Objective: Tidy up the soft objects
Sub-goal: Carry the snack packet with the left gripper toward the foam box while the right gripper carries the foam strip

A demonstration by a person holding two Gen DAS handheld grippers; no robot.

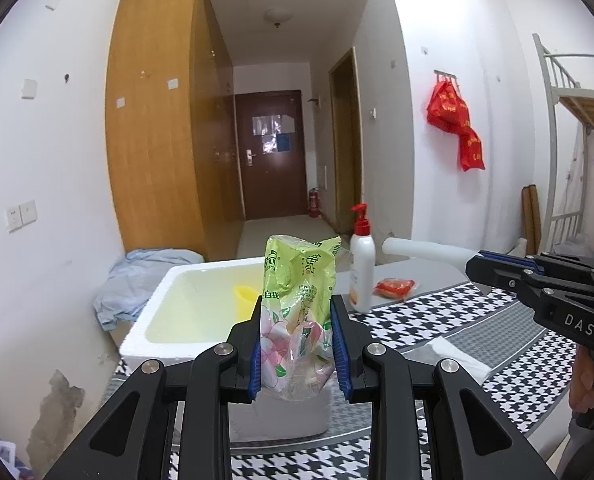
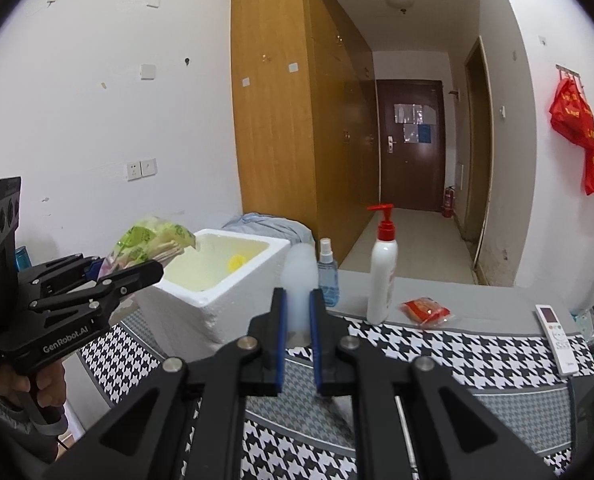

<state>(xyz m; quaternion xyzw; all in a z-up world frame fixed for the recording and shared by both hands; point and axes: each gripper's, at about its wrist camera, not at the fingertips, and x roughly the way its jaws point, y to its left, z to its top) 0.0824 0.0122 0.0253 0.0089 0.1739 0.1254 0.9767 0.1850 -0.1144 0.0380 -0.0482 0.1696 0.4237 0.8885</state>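
Carrying 2 items toward foam box [image 1: 185, 308]: left gripper [image 1: 297, 344] clamps tissue pack [image 1: 297, 300], right gripper [image 2: 297, 320] pinches white tube [image 2: 299, 280]; release only once above box.

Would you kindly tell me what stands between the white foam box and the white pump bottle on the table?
A small blue spray bottle stands between the foam box and the pump bottle, as the right wrist view shows; the right gripper's white cylinder partly overlaps it there.

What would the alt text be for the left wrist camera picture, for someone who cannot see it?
The left gripper clamps a green flowered plastic pack above a white foam box. To the right, the right gripper holds a white tube over a houndstooth tablecloth.
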